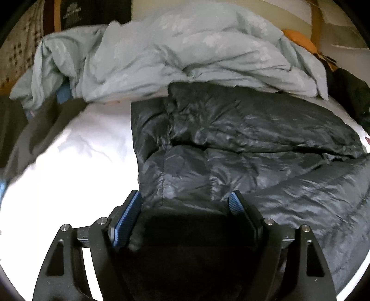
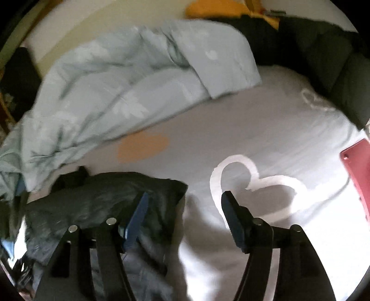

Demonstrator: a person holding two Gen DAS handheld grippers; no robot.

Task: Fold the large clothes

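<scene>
1. Left wrist view is showing the black puffer jacket point(image 1: 242, 143) lying folded across the white bed sheet point(image 1: 76, 148), filling the middle and right of the frame; the left gripper point(image 1: 186, 199) is standing wide, its blue pads point(image 1: 129, 217) straddling the jacket's near edge without pressing on it.
2. Right wrist view is catching only a corner of that jacket point(image 2: 111, 196) at lower left, while the right gripper point(image 2: 185, 203) is hanging open over bare sheet point(image 2: 231, 120), nothing between its fingers; its left finger is passing in front of the jacket's edge.
3. Only the right view is taking in a white heart outline point(image 2: 233, 162) and a tan patch point(image 2: 143, 145) on the sheet, plus a red object point(image 2: 358, 173) at the right rim.
4. Only the left view is showing dark hanging clothes point(image 1: 71, 14) at top left.
5. A rumpled pale blue quilt point(image 1: 185, 53) is bunching up behind the jacket, touching its far edge; an orange item point(image 1: 300, 39) is peeking out beyond it, and dark cushions point(image 2: 323, 58) are lining the bed's far right side.
</scene>
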